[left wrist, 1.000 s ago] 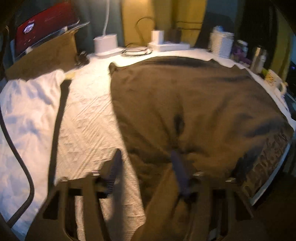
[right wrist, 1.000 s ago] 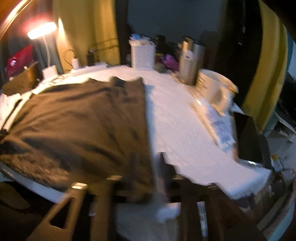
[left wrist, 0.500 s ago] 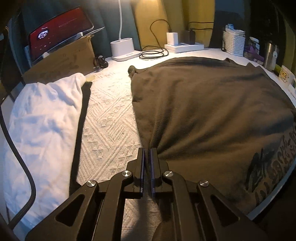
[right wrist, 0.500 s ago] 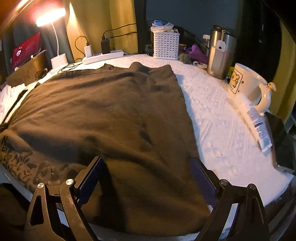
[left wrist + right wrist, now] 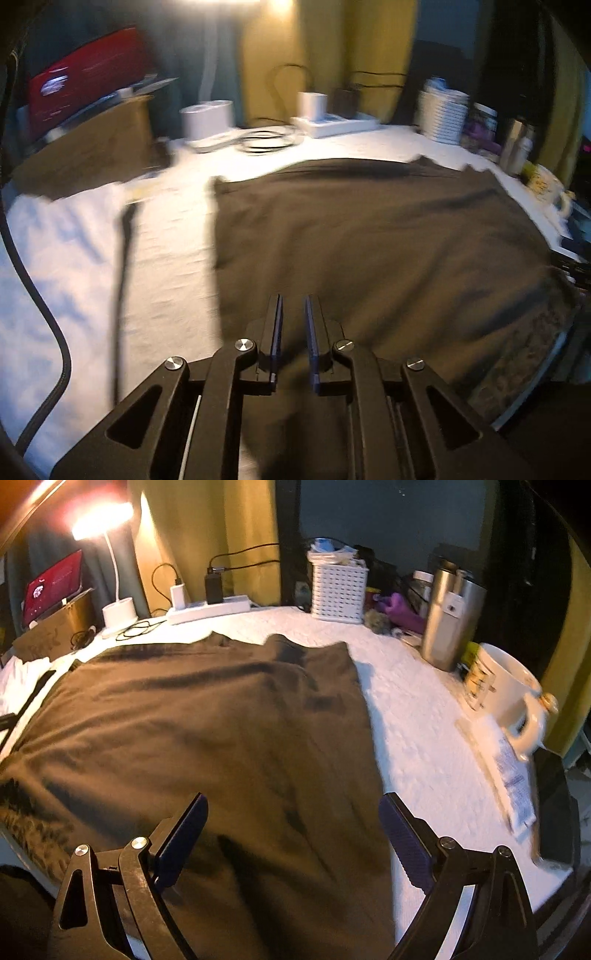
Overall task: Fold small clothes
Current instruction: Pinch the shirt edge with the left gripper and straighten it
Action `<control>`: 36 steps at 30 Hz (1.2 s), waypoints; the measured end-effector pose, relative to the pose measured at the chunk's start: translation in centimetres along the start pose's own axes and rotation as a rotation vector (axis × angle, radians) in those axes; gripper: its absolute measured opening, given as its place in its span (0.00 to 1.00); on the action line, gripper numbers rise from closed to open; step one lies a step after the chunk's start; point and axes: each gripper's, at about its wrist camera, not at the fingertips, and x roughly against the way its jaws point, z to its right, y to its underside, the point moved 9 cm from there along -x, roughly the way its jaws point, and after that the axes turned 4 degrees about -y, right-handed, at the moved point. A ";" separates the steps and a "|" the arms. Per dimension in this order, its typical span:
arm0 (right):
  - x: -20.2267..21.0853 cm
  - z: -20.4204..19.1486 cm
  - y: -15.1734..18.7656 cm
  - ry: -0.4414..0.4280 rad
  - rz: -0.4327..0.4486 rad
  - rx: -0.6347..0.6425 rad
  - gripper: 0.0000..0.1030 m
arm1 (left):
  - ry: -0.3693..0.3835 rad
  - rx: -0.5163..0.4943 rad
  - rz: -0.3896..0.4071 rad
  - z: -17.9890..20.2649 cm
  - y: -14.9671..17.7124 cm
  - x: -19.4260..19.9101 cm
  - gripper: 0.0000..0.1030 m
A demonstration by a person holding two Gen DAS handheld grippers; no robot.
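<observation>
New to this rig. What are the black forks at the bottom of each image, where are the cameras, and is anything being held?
No robot arm here: a person holds a two-finger gripper in each hand, and a fisheye camera on each looks forward along its fingers. The forks are those fingers.

Left wrist view: the left gripper has a narrow gap between its fingers, with nothing visibly pinched; the picture is motion-blurred.

Right wrist view: the right gripper is wide open and empty.

Both hover over a dark brown garment spread on a white textured cover. At the far and right edges stand a lamp, power strip, white basket, steel tumbler and mug.
</observation>
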 end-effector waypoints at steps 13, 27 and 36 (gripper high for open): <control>-2.7 -2.6 2.2 -0.076 -0.084 0.063 0.92 | 0.035 -0.023 -0.121 2.4 1.7 -3.4 0.14; -2.9 0.8 -3.2 -0.048 -0.062 0.045 0.92 | -0.033 -0.046 -0.107 0.7 -1.8 -4.2 0.15; -8.0 0.7 -9.1 -0.079 -0.044 0.092 0.90 | -0.008 -0.093 -0.098 2.3 -6.0 -7.3 0.17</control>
